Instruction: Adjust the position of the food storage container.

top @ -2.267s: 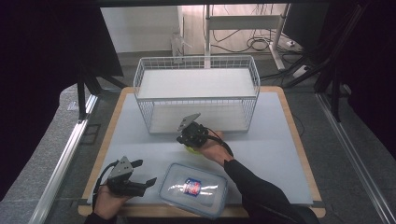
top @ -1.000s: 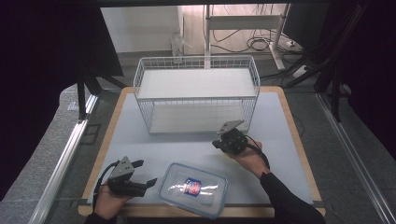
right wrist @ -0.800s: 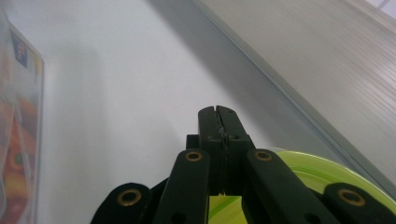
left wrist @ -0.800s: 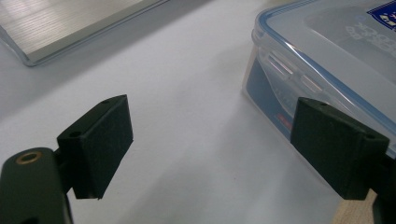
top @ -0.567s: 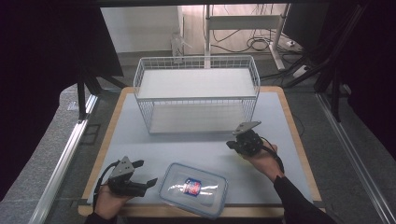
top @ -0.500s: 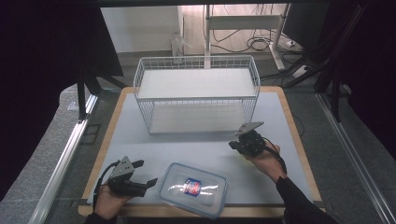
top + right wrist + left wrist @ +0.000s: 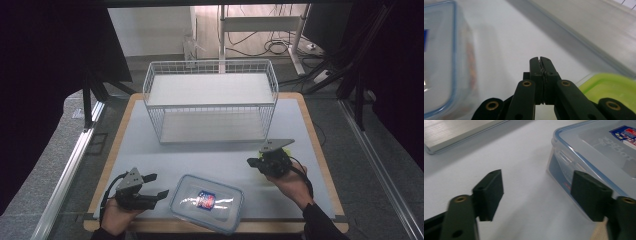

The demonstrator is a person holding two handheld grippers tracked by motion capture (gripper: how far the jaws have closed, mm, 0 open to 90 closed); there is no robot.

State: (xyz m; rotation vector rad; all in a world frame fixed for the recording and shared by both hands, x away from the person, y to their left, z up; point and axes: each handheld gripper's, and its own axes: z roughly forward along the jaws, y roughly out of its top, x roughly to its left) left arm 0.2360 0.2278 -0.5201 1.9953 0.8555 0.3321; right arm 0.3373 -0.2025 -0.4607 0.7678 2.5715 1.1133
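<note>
Fingers (image 7: 489, 192) of the left gripper (image 7: 152, 186) stand apart with nothing between them; jaws have just been closing a little, no grip yet. Right gripper (image 7: 255, 162): jaws pressed flat together, empty.

Clear lidded container (image 7: 206, 202) sits at the near edge of the table (image 7: 210, 160), at about 6 o'clock in the high view. It lies at 3 o'clock from the left gripper's tips, just beside them and apart. Long axis runs roughly 10 to 4 o'clock. Right gripper is at 2 o'clock from the box, well apart. Left hand is plainly the nearer.

Wire basket (image 7: 210, 100) stands at 12 o'clock, far side.

Left gripper view: container (image 7: 596, 160) corner and blue rim sit behind the right-hand jaw, at 1 o'clock, so the next move likely needs a shift that way. Right gripper view adds a green lid or tray (image 7: 611, 87) at 4 o'clock, which the high view barely shows beneath the gripper.
</note>
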